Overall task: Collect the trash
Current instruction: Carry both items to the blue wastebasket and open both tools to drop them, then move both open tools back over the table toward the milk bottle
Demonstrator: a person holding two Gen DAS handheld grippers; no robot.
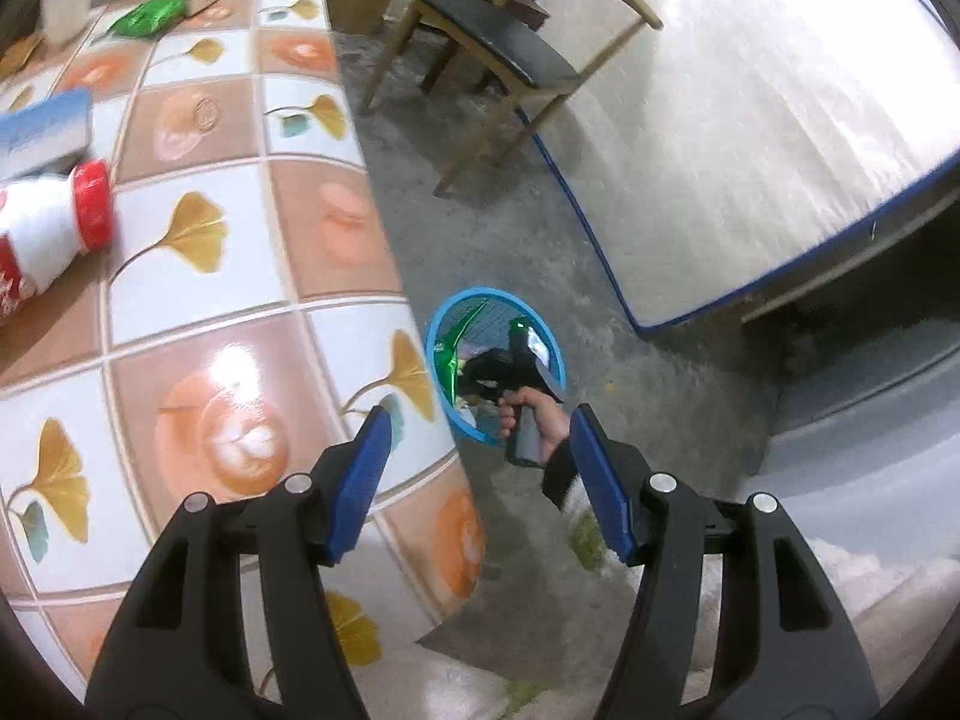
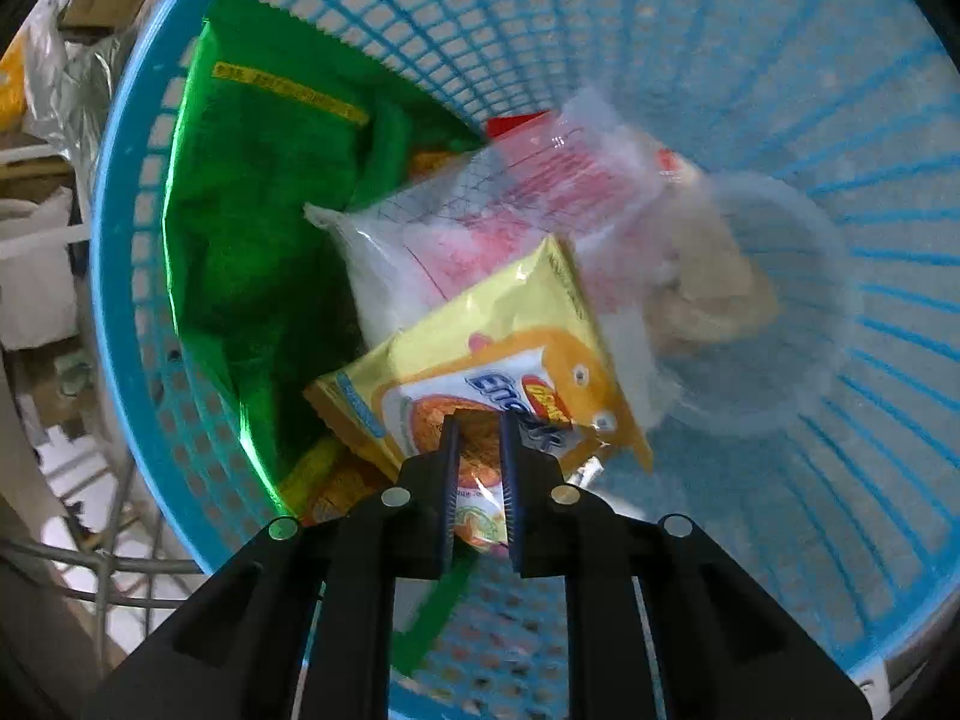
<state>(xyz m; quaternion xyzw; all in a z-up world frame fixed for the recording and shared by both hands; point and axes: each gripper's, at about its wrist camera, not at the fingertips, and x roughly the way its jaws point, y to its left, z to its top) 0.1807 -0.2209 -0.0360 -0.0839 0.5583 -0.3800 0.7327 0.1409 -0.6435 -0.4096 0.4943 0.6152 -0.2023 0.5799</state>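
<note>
The right gripper is positioned inside the mouth of the round blue plastic mesh basket, its fingers drawn narrow and pinching the lower edge of a yellow-and-orange snack packet. The packet extends forward from the fingertips, long axis running up and away toward the basket floor, so the held item lies directly ahead of the fingers and already within the basket wall. Below and beyond it in the basket rest a crumpled green foil bag against the left wall, a clear plastic bag with red print near the centre, and a clear plastic cup to the right of centre. Judgement: the deposit step is nearly complete — parting the fingers should let the packet drop onto the pile. The left gripper hangs above the basket with its blue pads spread wide and holding nothing. To the left of the basket stands the table with a glossy ginkgo-leaf tile pattern; on it lie a white bottle with a red cap, a blue-and-white box and a green foil packet. Judgement: the left gripper is nearer these remaining items — the bottle is the closest.
</note>
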